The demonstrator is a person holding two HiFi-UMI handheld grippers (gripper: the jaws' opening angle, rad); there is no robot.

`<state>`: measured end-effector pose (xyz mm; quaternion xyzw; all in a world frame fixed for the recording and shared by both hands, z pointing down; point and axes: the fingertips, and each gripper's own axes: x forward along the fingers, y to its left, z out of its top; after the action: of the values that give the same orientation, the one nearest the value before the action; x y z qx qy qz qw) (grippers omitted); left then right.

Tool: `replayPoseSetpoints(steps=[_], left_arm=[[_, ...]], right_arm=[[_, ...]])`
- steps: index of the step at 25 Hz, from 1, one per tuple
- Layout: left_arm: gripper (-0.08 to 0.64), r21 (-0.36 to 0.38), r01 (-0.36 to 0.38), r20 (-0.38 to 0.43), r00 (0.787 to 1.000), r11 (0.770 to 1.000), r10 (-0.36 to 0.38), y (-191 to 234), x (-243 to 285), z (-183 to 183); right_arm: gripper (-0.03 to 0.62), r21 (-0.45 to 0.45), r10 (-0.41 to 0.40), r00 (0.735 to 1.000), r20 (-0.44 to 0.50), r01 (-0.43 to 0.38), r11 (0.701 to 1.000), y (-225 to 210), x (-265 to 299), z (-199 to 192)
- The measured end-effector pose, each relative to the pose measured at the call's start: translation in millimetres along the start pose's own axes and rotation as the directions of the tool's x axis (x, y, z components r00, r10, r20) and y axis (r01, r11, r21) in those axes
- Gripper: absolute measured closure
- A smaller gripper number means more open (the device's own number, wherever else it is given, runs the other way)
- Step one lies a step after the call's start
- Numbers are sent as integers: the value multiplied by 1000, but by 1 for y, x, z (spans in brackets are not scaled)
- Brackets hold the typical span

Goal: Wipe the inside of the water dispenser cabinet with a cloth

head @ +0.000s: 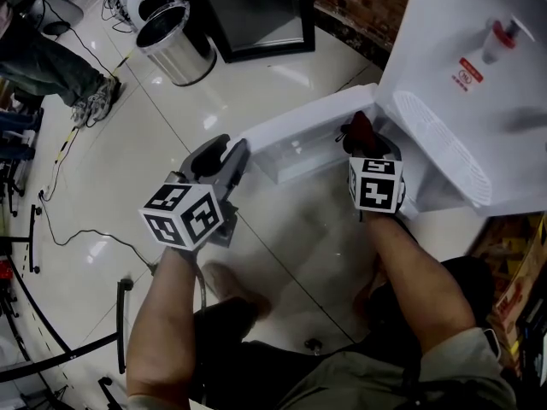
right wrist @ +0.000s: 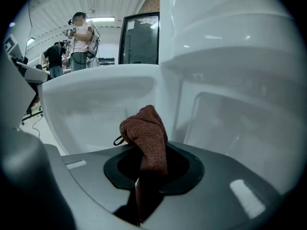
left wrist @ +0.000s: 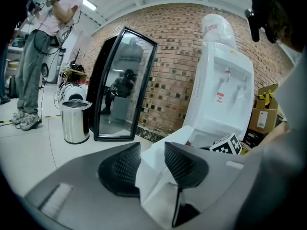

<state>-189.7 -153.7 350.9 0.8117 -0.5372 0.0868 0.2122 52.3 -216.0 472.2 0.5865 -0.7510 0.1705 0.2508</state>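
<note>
The white water dispenser (head: 461, 101) stands at the right with its low cabinet door (head: 299, 122) swung open to the left. My left gripper (head: 235, 156) is shut on that door's edge; in the left gripper view the white door (left wrist: 156, 195) fills the gap between the pads of the left gripper (left wrist: 152, 150). My right gripper (head: 363, 139) is shut on a bunched reddish-brown cloth (head: 361, 129) at the cabinet's mouth. In the right gripper view the cloth (right wrist: 146, 128) sticks up from the right gripper (right wrist: 148, 159), with the cabinet's white inner wall (right wrist: 230, 123) just ahead.
A steel bin (head: 175, 45) and a black glass-fronted case (head: 256, 15) stand on the tiled floor behind the door. Cables (head: 77, 237) trail at the left. Cardboard boxes (left wrist: 263, 114) sit right of the dispenser. A person (left wrist: 38, 56) stands at the far left.
</note>
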Motion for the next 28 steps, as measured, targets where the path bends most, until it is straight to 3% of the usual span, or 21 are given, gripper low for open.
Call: replayPoseSetpoints(steps=[8,13,24,28], left_arm=[[423,-5,-4,4,1000,1000,4,2,2,2],[423,-9,-5,5,1000,1000,5,3,2,3],[423,-12,-10,4,1000,1000,10,3,4,2],[423,-12,-10,2,1000,1000,10,3,4,2]], right_arm=[[494,46,-69,998,2,69,997,-16,-7,1],[494,130,-115,993,-11,116,985,-37,-6,-1],[494,107,-60,998,-1,60,992,-35,8,-3],[492,44,-5,1000,24,4,999,-5,-4,-5]])
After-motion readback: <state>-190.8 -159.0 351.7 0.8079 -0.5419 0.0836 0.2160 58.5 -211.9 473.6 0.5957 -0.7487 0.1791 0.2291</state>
